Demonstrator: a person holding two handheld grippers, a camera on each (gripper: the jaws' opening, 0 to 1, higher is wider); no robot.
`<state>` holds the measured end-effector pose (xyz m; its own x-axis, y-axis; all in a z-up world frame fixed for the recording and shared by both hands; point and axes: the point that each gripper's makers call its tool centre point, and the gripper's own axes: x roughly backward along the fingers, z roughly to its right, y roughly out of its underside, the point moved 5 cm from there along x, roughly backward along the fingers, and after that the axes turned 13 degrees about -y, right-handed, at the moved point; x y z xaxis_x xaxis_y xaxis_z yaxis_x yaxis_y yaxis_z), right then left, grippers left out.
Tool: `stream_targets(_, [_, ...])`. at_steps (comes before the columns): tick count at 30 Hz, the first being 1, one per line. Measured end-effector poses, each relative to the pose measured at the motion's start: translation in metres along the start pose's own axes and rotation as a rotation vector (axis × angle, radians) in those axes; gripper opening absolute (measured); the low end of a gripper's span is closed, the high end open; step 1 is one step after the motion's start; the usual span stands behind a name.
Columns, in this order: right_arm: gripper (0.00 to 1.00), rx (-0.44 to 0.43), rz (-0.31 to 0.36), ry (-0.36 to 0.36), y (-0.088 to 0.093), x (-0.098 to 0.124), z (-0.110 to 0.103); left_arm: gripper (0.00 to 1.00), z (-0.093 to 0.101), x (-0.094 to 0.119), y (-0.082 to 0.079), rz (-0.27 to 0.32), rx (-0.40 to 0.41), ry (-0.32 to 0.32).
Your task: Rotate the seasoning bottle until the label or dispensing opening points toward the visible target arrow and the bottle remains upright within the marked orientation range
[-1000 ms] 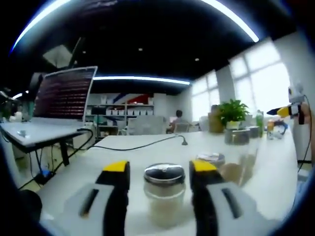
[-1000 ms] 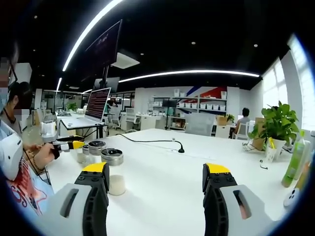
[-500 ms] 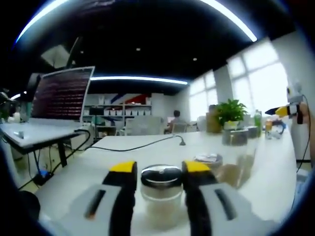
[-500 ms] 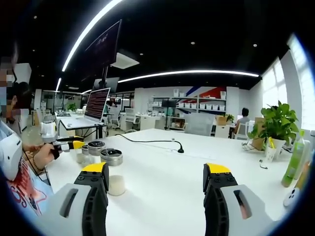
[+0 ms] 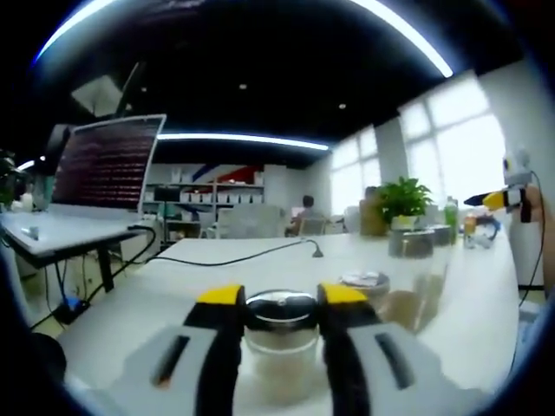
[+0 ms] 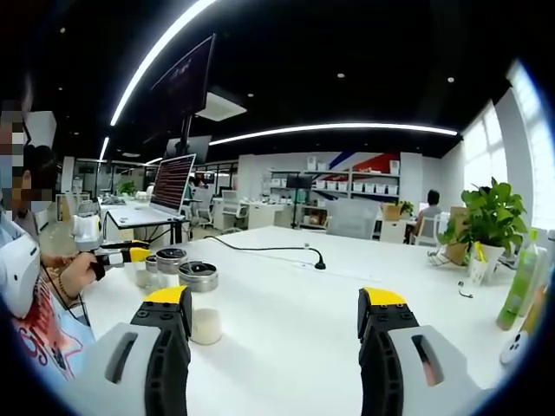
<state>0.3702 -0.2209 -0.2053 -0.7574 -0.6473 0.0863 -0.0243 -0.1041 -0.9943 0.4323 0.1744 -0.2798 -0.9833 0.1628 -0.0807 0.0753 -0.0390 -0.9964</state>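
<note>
Left gripper view first: the white counter (image 5: 217, 269) runs off toward the middle of the frame with a black cable (image 5: 251, 253) snaking across it. Just right of centre there's a second shiny-lidded jar (image 5: 368, 282) plus a clear container (image 5: 434, 277) that's too blurry to make out properly. Potted plant (image 5: 403, 201) sits mid right, and a laptop (image 5: 108, 166) on a separate desk at the upper left. The other tongs poke in at the far right edge, yellow tip showing. Bottom centre is the seasoning bottle (image 5: 279, 334), a glass jar with a chrome cap, standing upright on the counter. The left tongs (image 5: 279, 299) are clamped on it, both yellow-tipped jaws pressed against its sides right by the cap.

Right gripper view: same counter, a few metal-lidded jars (image 6: 198, 276) clustered at mid left, a small white cup (image 6: 206, 326) just beside the left jaw. A person's hand (image 6: 76, 270) holds the left tongs there at the left edge. Green bottle (image 6: 519, 286) on the far right. The right tongs (image 6: 277, 312) are spread wide with nothing between them, hanging over bare counter.
</note>
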Motion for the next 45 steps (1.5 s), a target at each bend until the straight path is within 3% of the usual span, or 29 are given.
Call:
stream_targets(26, [0.8,-0.019,-0.002,-0.019,0.0019,-0.0045,-0.0029,0.35,-0.0023,-0.0006,-0.0004,-0.001,0.016,0.068])
stream_targets(45, [0.8,-0.021,-0.008,-0.025,0.0028,-0.0058,-0.0044,0.35,-0.0065,-0.0057,-0.0005,-0.024,0.013,0.192])
